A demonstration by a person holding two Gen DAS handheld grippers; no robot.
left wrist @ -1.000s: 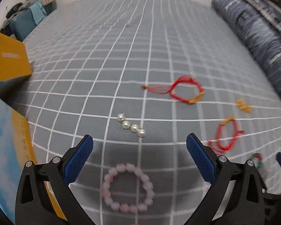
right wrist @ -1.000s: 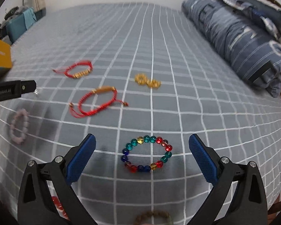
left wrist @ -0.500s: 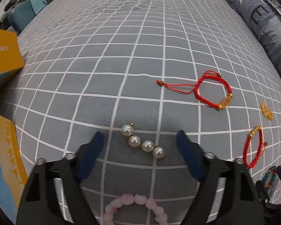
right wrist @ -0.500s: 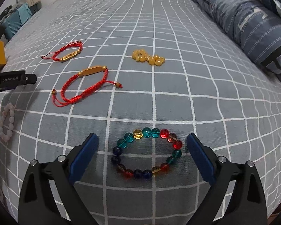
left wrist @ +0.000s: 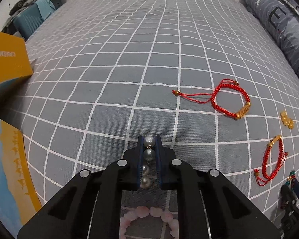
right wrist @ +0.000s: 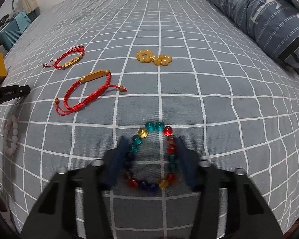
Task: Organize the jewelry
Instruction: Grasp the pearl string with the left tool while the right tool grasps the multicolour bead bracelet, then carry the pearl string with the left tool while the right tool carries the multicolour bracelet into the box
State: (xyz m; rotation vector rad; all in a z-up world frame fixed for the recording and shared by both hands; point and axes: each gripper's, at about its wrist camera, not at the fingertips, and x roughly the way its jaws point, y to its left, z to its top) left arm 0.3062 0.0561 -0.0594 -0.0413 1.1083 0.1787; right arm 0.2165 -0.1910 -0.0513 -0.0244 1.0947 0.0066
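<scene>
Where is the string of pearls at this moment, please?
In the left wrist view, the string of pearls is clamped between the fingers of the left gripper, above the checked bedsheet, just beyond the pink bracelet.

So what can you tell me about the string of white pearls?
The string of four round white pearls, glossy and joined by tiny gold-coloured links, sits pinched between the blue-padded jaws of the left gripper. It runs lengthwise along the jaws, its top pearl at their tips, above the grey checked bedsheet.

Pearl strand (left wrist: 147, 160) ahead of bead bracelet (left wrist: 149, 218).
</scene>
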